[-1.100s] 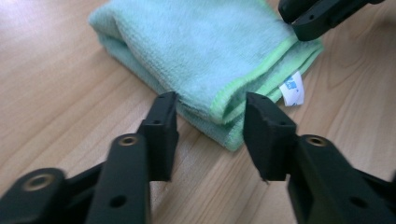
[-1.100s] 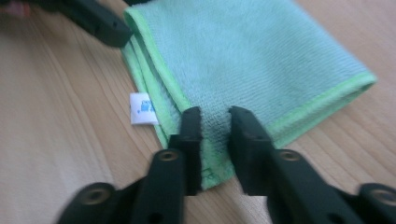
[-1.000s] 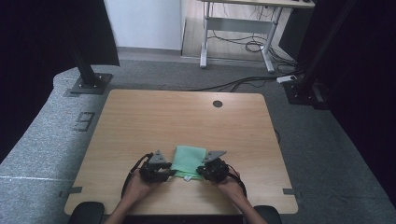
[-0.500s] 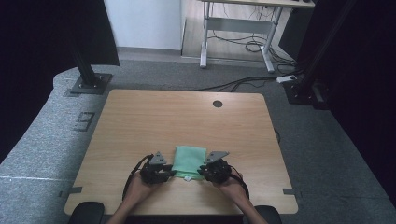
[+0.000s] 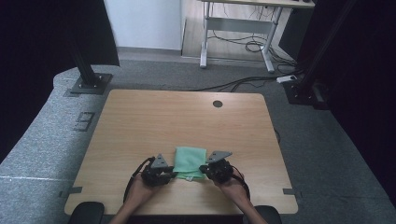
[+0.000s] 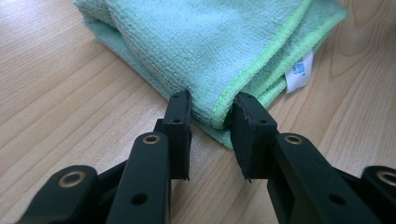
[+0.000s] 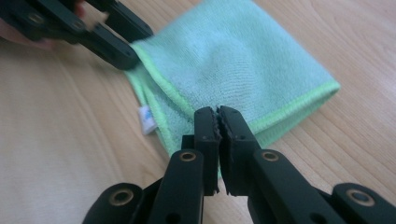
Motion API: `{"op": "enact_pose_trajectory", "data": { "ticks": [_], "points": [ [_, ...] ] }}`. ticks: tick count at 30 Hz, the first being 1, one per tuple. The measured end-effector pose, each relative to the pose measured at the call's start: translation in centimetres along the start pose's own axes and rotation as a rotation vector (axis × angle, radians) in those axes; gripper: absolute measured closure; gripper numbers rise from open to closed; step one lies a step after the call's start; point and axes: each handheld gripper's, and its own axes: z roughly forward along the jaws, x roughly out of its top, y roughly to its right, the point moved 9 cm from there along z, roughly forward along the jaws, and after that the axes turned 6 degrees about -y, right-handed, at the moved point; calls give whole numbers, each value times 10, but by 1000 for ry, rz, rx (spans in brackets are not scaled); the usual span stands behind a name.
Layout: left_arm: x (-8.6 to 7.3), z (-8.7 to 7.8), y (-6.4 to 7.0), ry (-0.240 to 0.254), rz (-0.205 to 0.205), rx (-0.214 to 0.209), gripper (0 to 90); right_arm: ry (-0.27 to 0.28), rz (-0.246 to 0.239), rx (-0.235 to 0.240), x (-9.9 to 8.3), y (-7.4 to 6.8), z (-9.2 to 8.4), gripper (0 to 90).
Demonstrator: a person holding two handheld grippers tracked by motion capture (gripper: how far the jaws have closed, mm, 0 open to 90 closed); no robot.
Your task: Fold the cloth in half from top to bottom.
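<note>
Cloth (image 6: pixel 210 42) label (image 6: pixel 299 74) faces the left gripper (image 6: pixel 210 109) view

No legible text or labels

A mint-green microfibre cloth (image 5: pixel 190 162) lay folded into a small, roughly square pad of several layers, flat on the wooden table near its front edge. Its fabric was soft and finely looped, edged with a brighter green stitched hem (image 6: pixel 261 63), and a small white care label with blue print (image 6: pixel 299 72) stuck out from between the layers at the near edge. The folded layers sat slightly uneven, so lower edges showed past the top one.
</note>
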Motion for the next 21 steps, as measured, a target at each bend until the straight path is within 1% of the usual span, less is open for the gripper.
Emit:
{"op": "enact_pose_trajectory", "data": {
  "ticks": [2, 4, 7, 9, 11, 13, 15, 17, 19, 21],
  "points": [
    [0, 0, 0, 1, -3, -1, 681, 1, -4, 6, 1, -3, -4, 846],
    [0, 0, 0, 2, -6, -2, 681, -14, -2, 25, -2, -7, -4, 845],
    [0, 0, 1, 2, -10, -5, 676, -56, -7, 34, -12, -12, 2, 844],
    [0, 0, 2, 1, -12, -10, 646, -76, 5, 36, -19, -12, 7, 842],
    [0, 1, 2, 1, -13, -8, 617, -88, 22, 51, -23, -11, 12, 840],
    [0, 1, 3, 4, -13, -10, 607, -80, 35, 59, -22, -10, 10, 839],
    [0, 1, 2, 3, -11, -8, 604, -61, 38, 55, -17, -11, 3, 840],
    [0, 1, 3, 3, -13, -1, 603, -45, 43, 68, -12, -14, -2, 840],
    [0, 1, 3, 4, -16, 2, 604, -52, 34, 74, -12, -17, -3, 839],
    [0, 1, 3, 5, -20, 3, 608, -72, 29, 87, -17, -21, 1, 838]
  ]
}}
